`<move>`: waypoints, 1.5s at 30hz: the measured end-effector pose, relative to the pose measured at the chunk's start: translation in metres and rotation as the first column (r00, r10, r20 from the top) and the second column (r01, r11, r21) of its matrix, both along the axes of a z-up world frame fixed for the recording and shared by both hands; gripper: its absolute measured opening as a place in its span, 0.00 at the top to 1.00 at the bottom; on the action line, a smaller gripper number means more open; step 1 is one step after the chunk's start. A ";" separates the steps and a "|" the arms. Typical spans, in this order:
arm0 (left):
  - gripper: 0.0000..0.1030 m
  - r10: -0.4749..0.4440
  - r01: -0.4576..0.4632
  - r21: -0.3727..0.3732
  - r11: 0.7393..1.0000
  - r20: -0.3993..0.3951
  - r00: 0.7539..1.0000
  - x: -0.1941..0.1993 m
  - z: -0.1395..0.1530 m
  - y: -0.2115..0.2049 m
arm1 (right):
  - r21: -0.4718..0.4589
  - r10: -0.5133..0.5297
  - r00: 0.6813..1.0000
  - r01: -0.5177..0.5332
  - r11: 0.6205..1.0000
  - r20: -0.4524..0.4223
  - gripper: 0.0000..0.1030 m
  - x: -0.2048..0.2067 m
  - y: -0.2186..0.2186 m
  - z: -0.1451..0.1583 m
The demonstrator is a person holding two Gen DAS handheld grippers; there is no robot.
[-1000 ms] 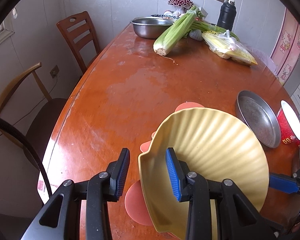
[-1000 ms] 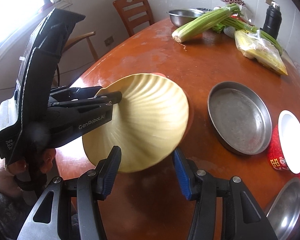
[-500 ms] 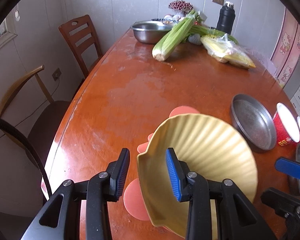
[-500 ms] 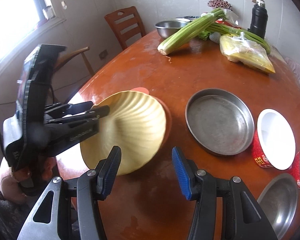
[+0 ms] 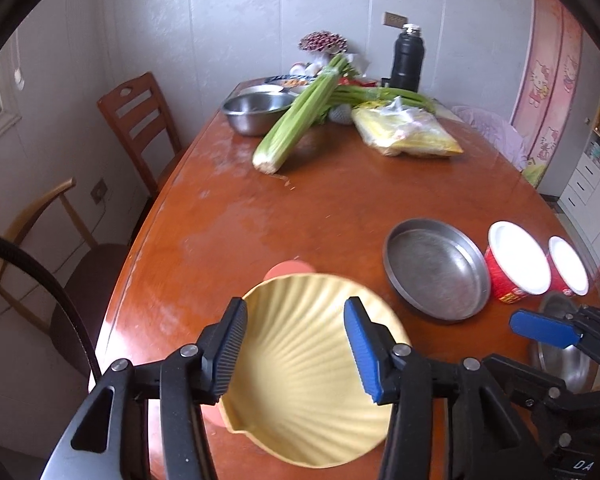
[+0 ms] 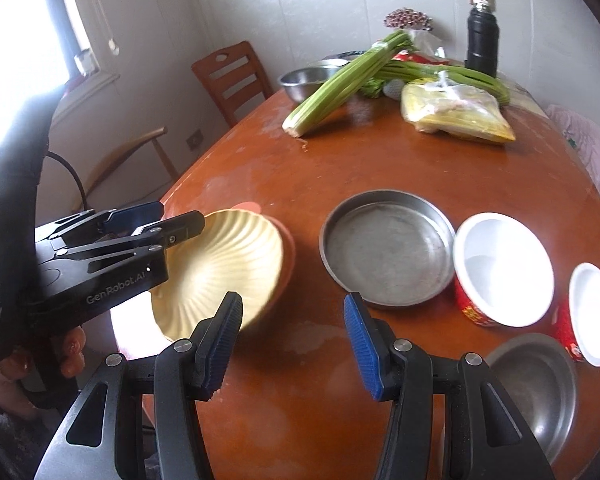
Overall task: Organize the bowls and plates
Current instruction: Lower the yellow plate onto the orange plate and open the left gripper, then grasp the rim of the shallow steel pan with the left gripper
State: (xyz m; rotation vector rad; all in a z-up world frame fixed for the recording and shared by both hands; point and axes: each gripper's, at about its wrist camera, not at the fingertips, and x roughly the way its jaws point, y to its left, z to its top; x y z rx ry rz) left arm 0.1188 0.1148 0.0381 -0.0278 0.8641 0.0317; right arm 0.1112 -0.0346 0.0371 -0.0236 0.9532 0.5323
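A yellow shell-shaped plate (image 5: 312,376) lies on a pink plate (image 5: 286,269) at the table's near left; it also shows in the right wrist view (image 6: 224,264). My left gripper (image 5: 296,348) is open and hovers over the yellow plate, touching nothing. My right gripper (image 6: 292,344) is open and empty above bare table, right of the yellow plate. A flat steel pan (image 6: 388,246) sits mid-table, also in the left wrist view (image 5: 436,272). Two red bowls with white insides (image 6: 504,268) (image 6: 592,312) and a small steel bowl (image 6: 532,396) sit at the right.
At the far end lie celery (image 5: 300,116), a steel mixing bowl (image 5: 256,112), a bag of yellow food (image 5: 404,132) and a black flask (image 5: 408,60). Two wooden chairs (image 5: 140,120) (image 5: 40,248) stand along the table's left edge.
My left gripper let go of the yellow plate, opened wide and pulled back; the plate now lies flat on the pink one. My right gripper drew back to the right.
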 end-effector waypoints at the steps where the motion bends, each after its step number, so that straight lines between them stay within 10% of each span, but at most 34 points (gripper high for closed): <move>1: 0.51 -0.006 0.006 0.000 1.000 0.002 1.000 0.001 0.002 -0.002 | 0.004 -0.008 1.000 0.008 1.000 0.001 0.47 0.000 -0.006 0.001; 25: 0.50 -0.149 0.152 0.019 0.988 -0.114 0.982 0.080 -0.013 -0.073 | 0.091 -0.152 0.968 0.173 0.981 -0.200 0.46 0.041 -0.062 -0.034; 45: 0.50 -0.172 0.177 -0.002 0.984 -0.254 0.952 0.131 -0.067 -0.083 | -0.076 -0.351 0.900 0.344 0.936 -0.257 0.46 0.081 -0.061 -0.066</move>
